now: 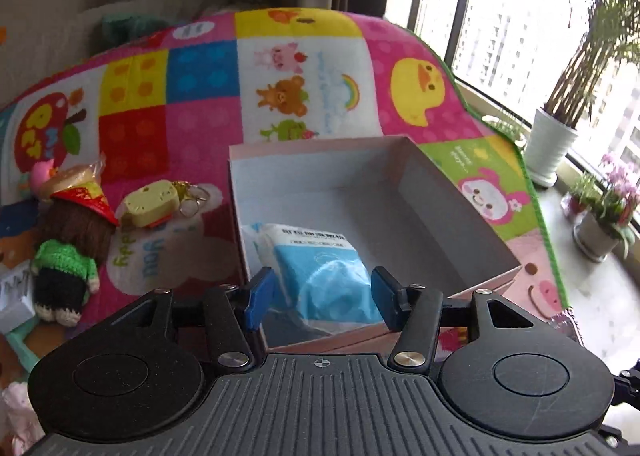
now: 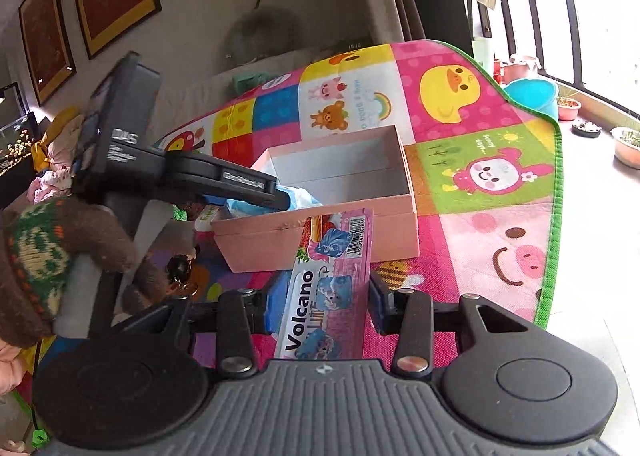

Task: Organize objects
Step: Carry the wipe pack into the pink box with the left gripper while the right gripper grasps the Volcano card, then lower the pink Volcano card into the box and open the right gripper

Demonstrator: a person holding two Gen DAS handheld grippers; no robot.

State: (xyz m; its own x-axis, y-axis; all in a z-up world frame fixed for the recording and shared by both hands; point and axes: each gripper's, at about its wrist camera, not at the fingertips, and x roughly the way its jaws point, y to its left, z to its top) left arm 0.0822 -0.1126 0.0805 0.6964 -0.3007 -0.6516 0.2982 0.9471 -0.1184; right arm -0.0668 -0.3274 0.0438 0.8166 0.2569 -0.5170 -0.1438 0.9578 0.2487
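Right wrist view: my right gripper (image 2: 327, 304) is clamped on a pink Volcano packet (image 2: 332, 288), its blue pads pressing both long edges; the packet's far end overlaps the near wall of the pink box (image 2: 360, 234) just ahead. Left wrist view: my left gripper (image 1: 323, 298) hangs over the near end of that box, jaws about half apart and gripping nothing; a blue-and-white pouch (image 1: 320, 268) lies on the box floor directly beyond the pads. Left of this gripper, on the patchwork mat (image 1: 420, 40), lie a yellow keychain (image 1: 154, 202) and, nearer, a knitted doll (image 1: 68, 256).
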